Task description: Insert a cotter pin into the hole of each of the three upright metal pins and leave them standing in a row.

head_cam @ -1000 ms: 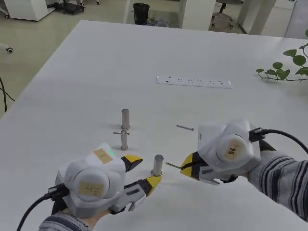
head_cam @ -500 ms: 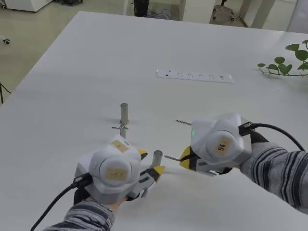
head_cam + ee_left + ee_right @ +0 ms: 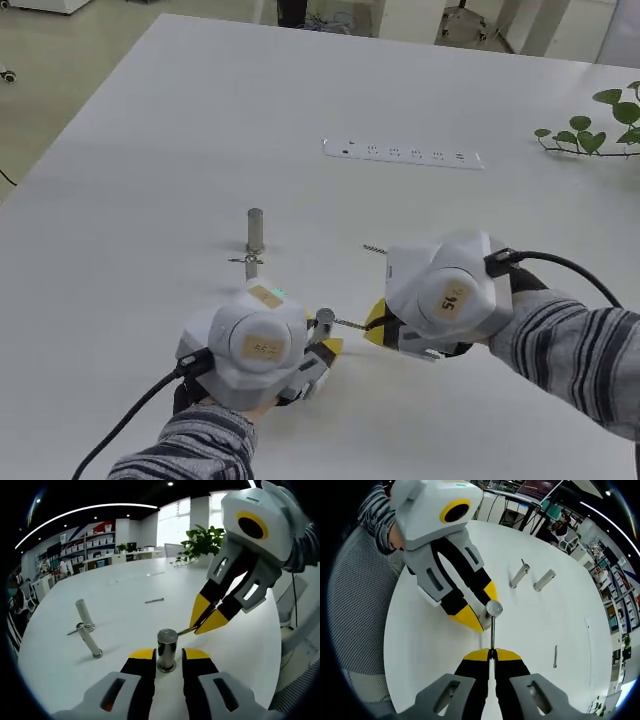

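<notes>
Steadying now: left gripper point(image 3: 169, 654) clamped on the short upright silver steel pin point(image 3: 167, 644), low centre of the left gripper view; right gripper point(image 3: 491, 654) pinching the thin wire cotter pin point(image 3: 492, 632), tip at its head. Keep it level, find the cross-hole, push straight.

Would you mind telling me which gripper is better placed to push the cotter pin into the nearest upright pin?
The right gripper: it is shut on the cotter pin, whose tip meets the nearest metal pin. The left gripper flanks that pin's base and carries no cotter pin.
</notes>
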